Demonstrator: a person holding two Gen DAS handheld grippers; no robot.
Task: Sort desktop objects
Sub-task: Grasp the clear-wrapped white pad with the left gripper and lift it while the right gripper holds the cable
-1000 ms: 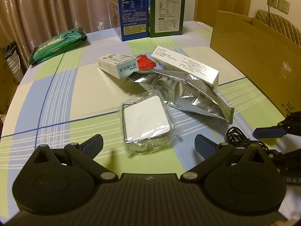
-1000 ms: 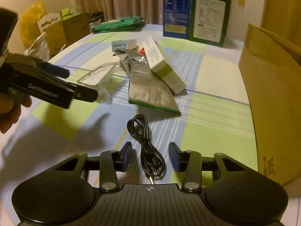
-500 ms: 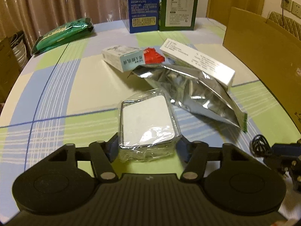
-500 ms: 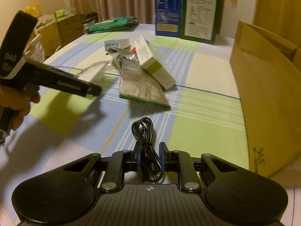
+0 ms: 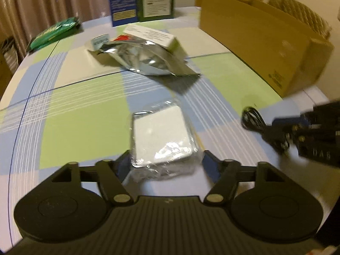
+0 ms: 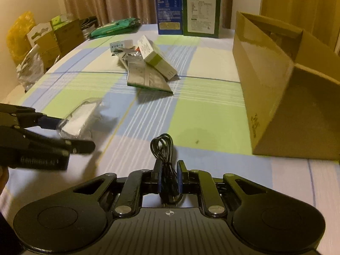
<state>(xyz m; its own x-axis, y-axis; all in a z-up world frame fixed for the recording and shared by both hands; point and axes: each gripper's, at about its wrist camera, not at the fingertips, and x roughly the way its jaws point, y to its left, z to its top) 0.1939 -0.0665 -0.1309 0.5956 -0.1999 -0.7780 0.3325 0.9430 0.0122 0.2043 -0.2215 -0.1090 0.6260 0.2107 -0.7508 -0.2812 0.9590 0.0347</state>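
Observation:
A white flat packet in clear wrap (image 5: 161,133) sits between the fingers of my left gripper (image 5: 165,161), just above the checked tablecloth. The jaws are opening slightly, but both pads still touch the wrap. In the right wrist view the same packet (image 6: 80,116) hangs at the left in the left gripper (image 6: 68,133), casting a shadow. My right gripper (image 6: 169,170) is shut on a coiled black cable (image 6: 162,146), whose loop sticks out ahead of the pads. The right gripper (image 5: 282,131) and the cable (image 5: 251,116) show blurred at the right of the left wrist view.
An open cardboard box (image 6: 276,85) stands at the right. Mid-table lies a pile: a silver foil pouch (image 5: 146,59), a long white box (image 5: 153,36) and a small box (image 5: 99,42). Blue (image 6: 169,6) and green (image 6: 201,10) cartons stand at the back, a green packet (image 5: 55,31) far left.
My left jaws came in from wide open onto the wrapped packet and carried it away from the pile. My right jaws shut on the cable and moved it nearer the cardboard box.

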